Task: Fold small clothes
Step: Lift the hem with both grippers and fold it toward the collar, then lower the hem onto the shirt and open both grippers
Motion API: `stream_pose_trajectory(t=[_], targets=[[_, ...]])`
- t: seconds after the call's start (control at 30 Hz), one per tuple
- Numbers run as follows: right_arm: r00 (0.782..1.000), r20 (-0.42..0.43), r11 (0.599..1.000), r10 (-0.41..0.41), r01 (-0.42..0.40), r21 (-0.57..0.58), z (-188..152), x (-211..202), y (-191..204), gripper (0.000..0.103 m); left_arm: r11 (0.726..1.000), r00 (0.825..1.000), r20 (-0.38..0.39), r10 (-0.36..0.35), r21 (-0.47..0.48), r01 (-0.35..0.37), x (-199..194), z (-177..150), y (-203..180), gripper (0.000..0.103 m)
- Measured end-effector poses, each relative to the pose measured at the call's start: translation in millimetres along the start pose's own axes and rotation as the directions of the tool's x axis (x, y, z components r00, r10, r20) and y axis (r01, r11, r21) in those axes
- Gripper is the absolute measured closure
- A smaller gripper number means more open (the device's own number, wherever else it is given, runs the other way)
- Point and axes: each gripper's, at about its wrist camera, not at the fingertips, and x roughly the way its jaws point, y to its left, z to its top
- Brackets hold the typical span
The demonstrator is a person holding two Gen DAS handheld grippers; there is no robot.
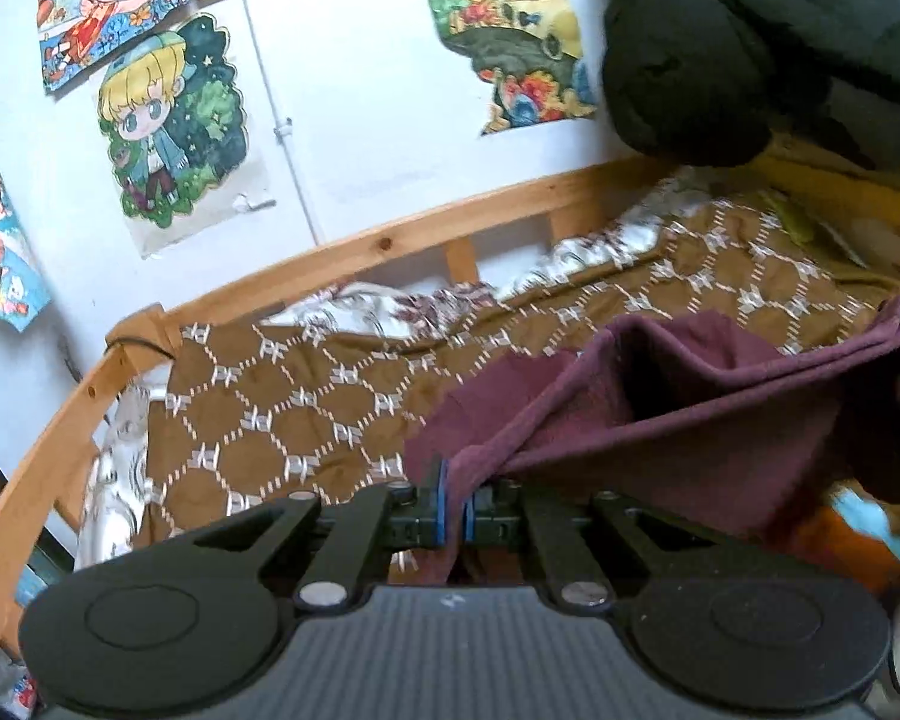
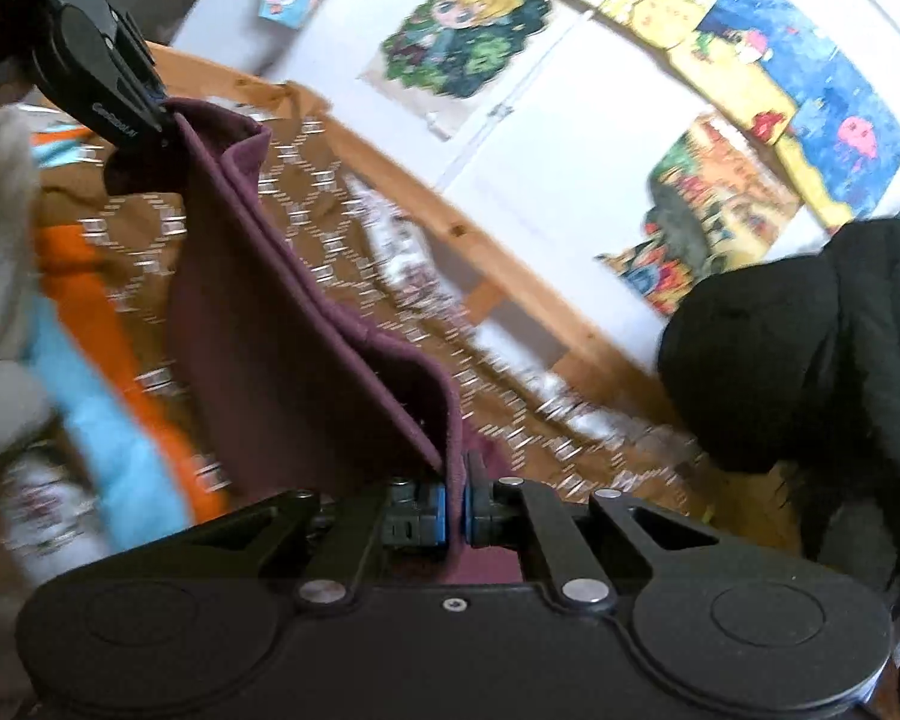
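Cartoon posters (image 1: 174,132) cover the wall behind a bed (image 1: 306,396). Lower right in the left view, a maroon garment (image 1: 690,396) hangs between left gripper (image 1: 453,507) and right gripper (image 2: 455,507), fingers pinching its edge: light, limp cloth, best held at corners.

The maroon garment (image 1: 708,414) hangs stretched and doubled above the brown patterned bedspread (image 1: 282,402), its upper hem taut, its body sagging in folds.
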Motion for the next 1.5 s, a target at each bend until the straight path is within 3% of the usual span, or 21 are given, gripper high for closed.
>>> stream_pose_trajectory(t=[0.2,0.37,0.47,0.63,0.8,0.83,0.87,0.9,0.93,0.97,1.17,1.23,1.33,1.5], targets=[[0.993,0.021,0.993,-0.115,0.115,-0.004,22,78,-12,0.098,0.998,0.998,0.008,0.067,0.003,-0.067,85,33,3,0.097],[0.987,-0.004,0.987,-0.159,0.159,0.022,51,163,-9,0.098,0.996,0.996,-0.051,0.076,-0.032,-0.078,176,53,9,0.097],[0.986,-0.039,0.986,-0.161,0.162,0.036,60,216,-3,0.096,0.996,0.994,-0.085,0.065,-0.052,-0.070,224,50,12,0.096],[0.988,-0.086,0.985,-0.131,0.139,0.100,41,277,-8,0.092,0.986,0.991,-0.133,0.006,-0.165,-0.028,275,30,13,0.095],[0.986,-0.125,0.986,-0.113,0.127,0.106,27,311,-2,0.092,0.991,0.988,-0.152,-0.012,-0.131,-0.008,295,15,9,0.090],[0.985,-0.133,0.986,-0.109,0.124,0.108,24,316,-1,0.092,0.989,0.987,-0.159,-0.023,-0.146,0.000,296,13,11,0.079],[0.985,-0.140,0.987,-0.102,0.118,0.113,21,322,-1,0.092,0.986,0.986,-0.165,-0.036,-0.167,0.008,296,12,14,0.058],[0.984,-0.148,0.987,-0.097,0.114,0.117,18,326,1,0.092,0.982,0.986,-0.162,-0.047,-0.189,0.016,294,13,17,0.046],[0.983,-0.159,0.987,-0.094,0.114,0.116,14,328,4,0.092,0.976,0.987,-0.150,-0.053,-0.216,0.020,291,13,22,0.028],[0.982,-0.167,0.987,-0.091,0.111,0.116,11,329,6,0.092,0.970,0.989,-0.133,-0.058,-0.244,0.025,287,14,27,0.019],[0.975,-0.198,0.977,-0.097,0.131,0.166,2,328,2,0.049,0.939,0.993,-0.088,-0.082,-0.342,0.047,270,15,49,0.002],[0.976,-0.197,0.965,-0.090,0.134,0.224,2,324,-7,0.022,0.940,0.991,-0.117,-0.063,-0.339,0.019,269,12,52,0.002],[0.980,-0.178,0.949,-0.089,0.138,0.284,3,314,-19,0.001,0.948,0.982,-0.186,-0.033,-0.317,-0.028,270,6,55,0.002],[0.988,-0.124,0.924,-0.094,0.133,0.359,2,287,-35,0.001,0.918,0.965,-0.252,-0.068,-0.396,-0.039,269,-9,66,0.002]])
